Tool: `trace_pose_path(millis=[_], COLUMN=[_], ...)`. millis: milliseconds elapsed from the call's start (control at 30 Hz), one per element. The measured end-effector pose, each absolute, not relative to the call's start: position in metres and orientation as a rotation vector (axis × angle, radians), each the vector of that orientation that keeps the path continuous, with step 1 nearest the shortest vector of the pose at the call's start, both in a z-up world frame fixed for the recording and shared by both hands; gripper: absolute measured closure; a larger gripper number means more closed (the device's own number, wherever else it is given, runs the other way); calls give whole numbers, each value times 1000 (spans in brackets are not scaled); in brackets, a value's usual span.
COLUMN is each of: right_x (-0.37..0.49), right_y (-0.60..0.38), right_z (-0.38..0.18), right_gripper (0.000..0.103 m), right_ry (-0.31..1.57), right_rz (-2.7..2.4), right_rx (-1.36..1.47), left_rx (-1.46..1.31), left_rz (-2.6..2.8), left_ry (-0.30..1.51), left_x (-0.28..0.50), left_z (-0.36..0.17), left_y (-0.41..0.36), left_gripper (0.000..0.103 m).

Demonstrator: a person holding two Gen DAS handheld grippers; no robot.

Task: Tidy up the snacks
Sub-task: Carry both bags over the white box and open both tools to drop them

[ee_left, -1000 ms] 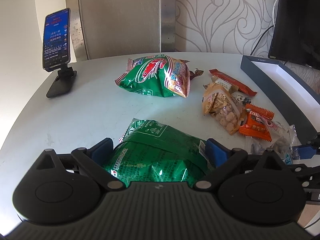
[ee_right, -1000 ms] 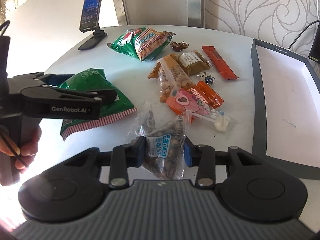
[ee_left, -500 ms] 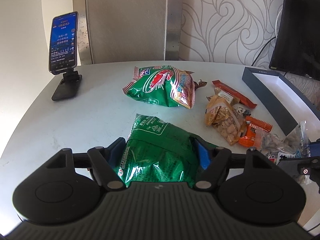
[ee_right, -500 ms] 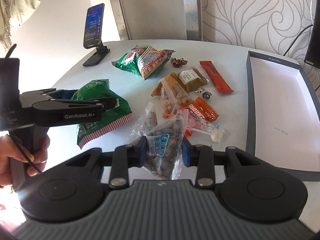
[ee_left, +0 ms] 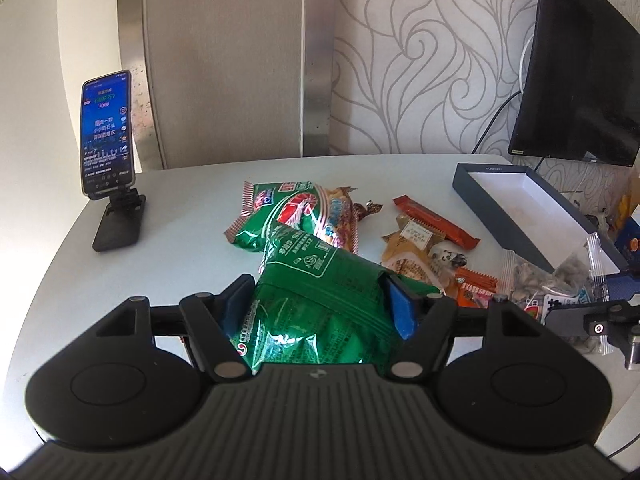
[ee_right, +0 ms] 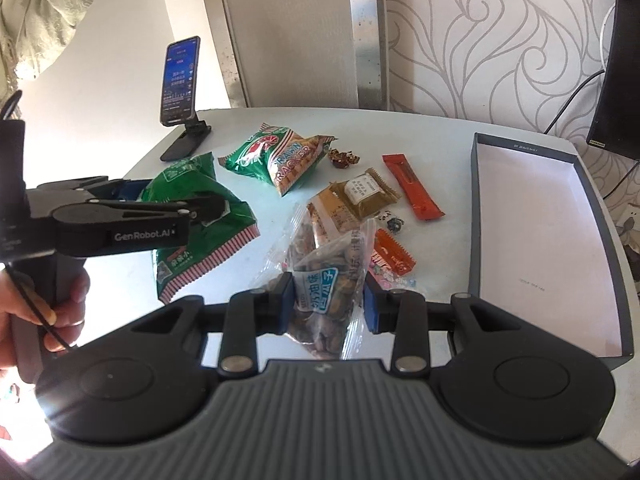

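Observation:
A green snack bag (ee_left: pixel 316 280) hangs lifted off the white table (ee_left: pixel 180 220) between the blue pads of my left gripper (ee_left: pixel 320 302). Its jaws are closing and the pads press into the bag's sides. In the right wrist view the same green bag (ee_right: pixel 208 248) droops below that gripper, which a hand holds at the left. My right gripper (ee_right: pixel 328 302) is shut on a clear bag of seeds (ee_right: pixel 320 268) with a blue label, raised above the table. A dark-walled open box (ee_right: pixel 476 220) with a white floor lies to the right.
On the table lie a green prawn cracker bag (ee_right: pixel 280 156), a brown packet (ee_right: pixel 364 192), a red-orange bar (ee_right: pixel 412 184), an orange packet (ee_right: pixel 394 254) and small wrapped candies (ee_right: pixel 344 157). A phone on a stand (ee_left: pixel 106 136) is at the far left, a black monitor (ee_left: pixel 580 80) at the right.
Both grippers have risen, lifting their bags off the table. The left jaws have narrowed from wide around the green bag to pressing on it.

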State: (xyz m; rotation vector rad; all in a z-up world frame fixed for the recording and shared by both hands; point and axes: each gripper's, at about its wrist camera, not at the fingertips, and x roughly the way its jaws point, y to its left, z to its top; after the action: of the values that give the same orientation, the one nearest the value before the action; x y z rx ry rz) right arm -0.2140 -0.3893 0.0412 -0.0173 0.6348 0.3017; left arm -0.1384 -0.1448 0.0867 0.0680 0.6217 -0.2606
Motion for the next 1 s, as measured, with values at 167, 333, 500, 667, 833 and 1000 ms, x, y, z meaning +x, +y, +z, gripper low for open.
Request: trace_pose_path(millis=[167,333,500,667,833,1000], right_x=[-208,-196,-179,-161,-146,-134], right_y=[-427,-482,-521,-544,-554,-556], right_z=[47,51,38,19,7,-2], right_gripper=[66,66,66,66,65,66], right_ry=[593,580,618,677,724,747], right_rz=[267,231,238,289,349,404], right_rx=[-34,-43,-100,-166,-207,-232], left_rx=[47,17,27,24,47,86], left_rz=[-254,-272,-334,-357,-367,-314], left_ry=[611,591,561,565,589,613], left_x=[-136,-128,-111,-86,-66,-55], left_z=[95,109,116,106,86,65], left_y=[-177,-236,-316,-391,-444,-466], left_gripper=[29,29,29,29,29,28])
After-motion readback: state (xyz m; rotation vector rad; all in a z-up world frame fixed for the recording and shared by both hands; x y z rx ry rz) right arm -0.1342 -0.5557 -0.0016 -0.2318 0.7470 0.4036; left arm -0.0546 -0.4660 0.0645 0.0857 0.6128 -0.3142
